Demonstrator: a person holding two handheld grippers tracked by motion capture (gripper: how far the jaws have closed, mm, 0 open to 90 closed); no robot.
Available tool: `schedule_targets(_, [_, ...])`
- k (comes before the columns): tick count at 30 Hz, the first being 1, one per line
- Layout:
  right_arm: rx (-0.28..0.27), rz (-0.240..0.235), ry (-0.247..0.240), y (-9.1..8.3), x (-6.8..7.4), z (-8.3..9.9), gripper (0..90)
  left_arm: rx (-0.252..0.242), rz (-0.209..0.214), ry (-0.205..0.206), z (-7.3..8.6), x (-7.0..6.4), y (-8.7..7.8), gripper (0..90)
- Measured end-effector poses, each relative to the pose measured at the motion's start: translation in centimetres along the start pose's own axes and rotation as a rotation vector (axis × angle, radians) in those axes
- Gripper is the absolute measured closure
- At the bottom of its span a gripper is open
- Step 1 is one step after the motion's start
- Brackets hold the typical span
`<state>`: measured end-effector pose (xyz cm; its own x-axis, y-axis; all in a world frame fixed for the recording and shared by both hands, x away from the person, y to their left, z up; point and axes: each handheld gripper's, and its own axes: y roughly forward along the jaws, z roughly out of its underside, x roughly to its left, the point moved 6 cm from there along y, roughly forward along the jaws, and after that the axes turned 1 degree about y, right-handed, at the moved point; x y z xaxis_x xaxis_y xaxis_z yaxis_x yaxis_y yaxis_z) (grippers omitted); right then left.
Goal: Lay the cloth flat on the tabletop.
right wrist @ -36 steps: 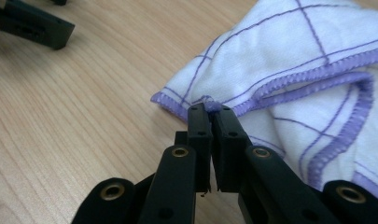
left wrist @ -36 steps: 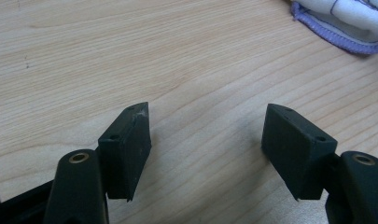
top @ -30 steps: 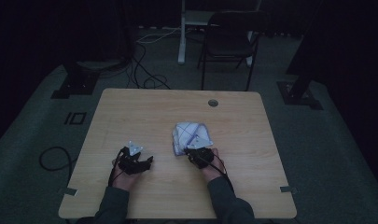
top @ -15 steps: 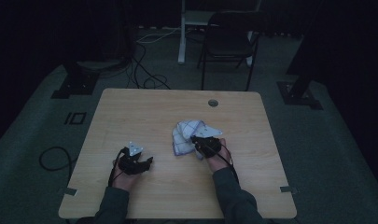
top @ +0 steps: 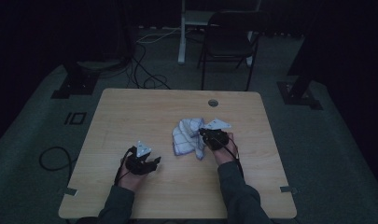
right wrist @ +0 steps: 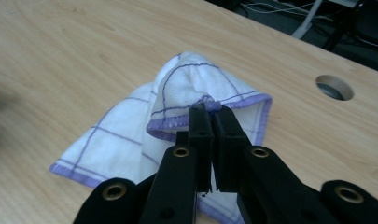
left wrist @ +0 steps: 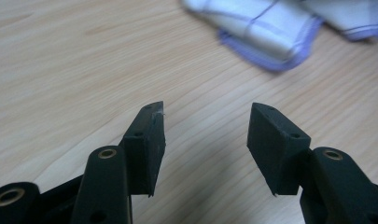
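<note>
Resting near the tabletop's (top: 130, 112) front edge, the left gripper (left wrist: 205, 133) has its jaws spread with nothing between them, while the cloth (top: 186, 136) lies crumpled around the middle, its purple hem pinched and lifted by the right gripper (right wrist: 211, 112), jaws clamped together

Both forearms come in from the bottom of the high view, sleeved, each hand holding a gripper. The left hand (top: 130, 173) sits near the table's front left, and its left gripper (left wrist: 205, 135) points forward and right, low over the wood, jaws spread wide with nothing between them. The right hand (top: 224, 148) reaches further forward, near the middle. The right gripper (right wrist: 211, 122) has its jaws pressed together, pinching a fold of the cloth (right wrist: 130, 135) at the tips.
</note>
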<state>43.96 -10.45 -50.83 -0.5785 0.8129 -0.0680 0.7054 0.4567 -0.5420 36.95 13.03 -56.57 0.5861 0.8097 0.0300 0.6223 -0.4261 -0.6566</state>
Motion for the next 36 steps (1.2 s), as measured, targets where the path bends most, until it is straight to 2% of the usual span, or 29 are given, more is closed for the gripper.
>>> schedule_targets(6, [-0.003,0.024,0.02,-0.1,-1.0,-0.2,88.3,-0.013,0.042,0.039,-1.5,-2.0,1.0,47.4])
schedule_targets(9, [-0.004,0.031,0.027,-0.1,-1.5,-0.2,88.4,-0.019,0.059,0.072,-2.3,-3.1,1.5,48.2])
schedule_targets(12, [-0.001,0.037,0.03,-0.2,-1.8,-0.1,88.4,-0.035,0.067,0.098,-3.1,-4.0,2.0,51.7])
schedule_targets(15, [-0.001,0.042,0.035,-0.3,-2.0,0.0,88.4,-0.033,0.101,0.116,-3.9,-5.2,2.6,52.2])
schedule_targets(25, [-0.004,0.055,0.051,-0.4,-2.7,0.1,88.4,0.0,0.154,0.193,-5.2,-8.7,5.7,50.2])
schedule_targets(28, [-0.004,0.059,0.054,-0.5,-2.9,0.1,88.4,0.011,0.155,0.208,-5.4,-9.7,6.6,49.0])
schedule_targets(31, [-0.007,0.062,0.056,-0.6,-3.0,0.0,88.4,0.014,0.132,0.219,-5.8,-10.4,7.6,48.0])
schedule_targets(36, [-0.008,0.07,0.06,-0.8,-3.4,0.1,88.4,0.036,0.107,0.207,-6.0,-10.8,8.9,47.6])
